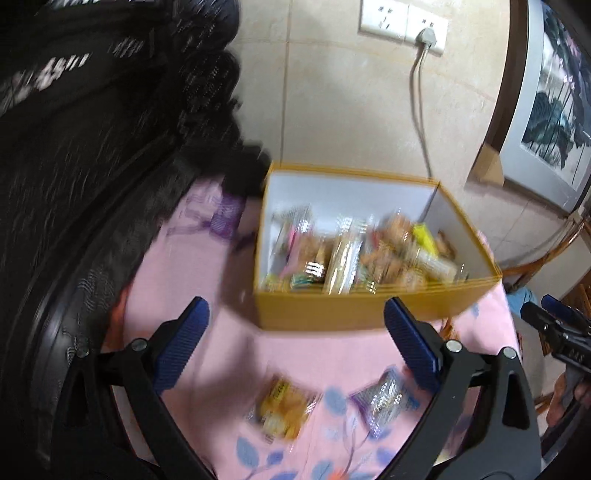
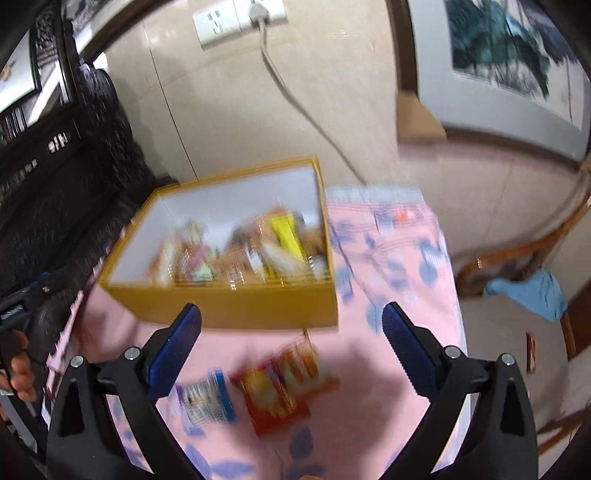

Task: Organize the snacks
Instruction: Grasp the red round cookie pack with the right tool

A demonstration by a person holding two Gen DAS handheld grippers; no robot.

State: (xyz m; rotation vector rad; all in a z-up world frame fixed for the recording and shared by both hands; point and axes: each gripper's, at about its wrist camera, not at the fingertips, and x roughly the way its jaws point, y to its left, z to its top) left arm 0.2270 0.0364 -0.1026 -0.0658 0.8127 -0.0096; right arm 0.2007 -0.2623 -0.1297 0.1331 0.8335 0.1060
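On pink cloth (image 2: 388,236), snack-filled box (image 2: 236,306), claws agape

Wide-open left hand-held gripper (image 1: 295,325) above two snack packets (image 1: 282,410).

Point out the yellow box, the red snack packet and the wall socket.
yellow box (image 2: 236,308), right wrist view, on its near outer wall.
red snack packet (image 2: 271,400), right wrist view, middle of the wrapper.
wall socket (image 1: 384,18), left wrist view, on the left white plate.

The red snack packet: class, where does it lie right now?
In the right wrist view, the red snack packet lies on the pink tablecloth, outside the yellow box, beside a blue-edged packet.
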